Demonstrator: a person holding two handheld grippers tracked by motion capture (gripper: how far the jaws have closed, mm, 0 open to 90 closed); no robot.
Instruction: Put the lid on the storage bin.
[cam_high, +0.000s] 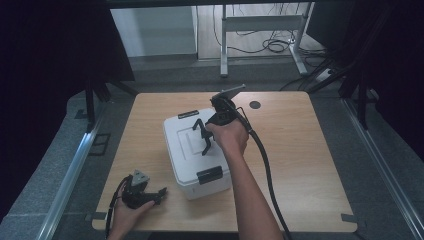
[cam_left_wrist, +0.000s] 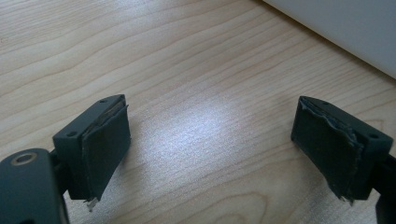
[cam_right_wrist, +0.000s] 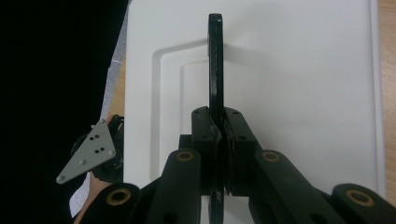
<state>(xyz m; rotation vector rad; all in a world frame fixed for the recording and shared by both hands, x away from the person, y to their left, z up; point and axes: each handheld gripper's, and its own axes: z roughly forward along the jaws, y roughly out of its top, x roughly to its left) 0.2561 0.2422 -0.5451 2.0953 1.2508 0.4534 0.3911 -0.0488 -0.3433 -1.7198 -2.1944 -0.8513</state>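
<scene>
A white lidded box (cam_high: 187, 150) stands in the middle of the wooden table (cam_high: 300, 150). Its black handle (cam_high: 201, 142) stands up from the lid. My right gripper (cam_high: 208, 133) comes down on it from above and is shut on the handle (cam_right_wrist: 215, 60), the pads pinching the thin black bar over the white lid (cam_right_wrist: 299, 70). My left gripper (cam_high: 160, 192) rests low at the table's near left corner, just left of the box. In the left gripper view it (cam_left_wrist: 210, 140) is open over bare wood, with the box wall (cam_left_wrist: 345, 28) at the upper right.
Black latches sit on the box's near side (cam_high: 209, 174) and far side (cam_high: 188, 114). A round black grommet (cam_high: 255, 105) lies on the far part of the table. The right gripper's cable (cam_high: 267, 170) trails toward the near edge. A metal desk frame (cam_high: 225, 45) stands beyond.
</scene>
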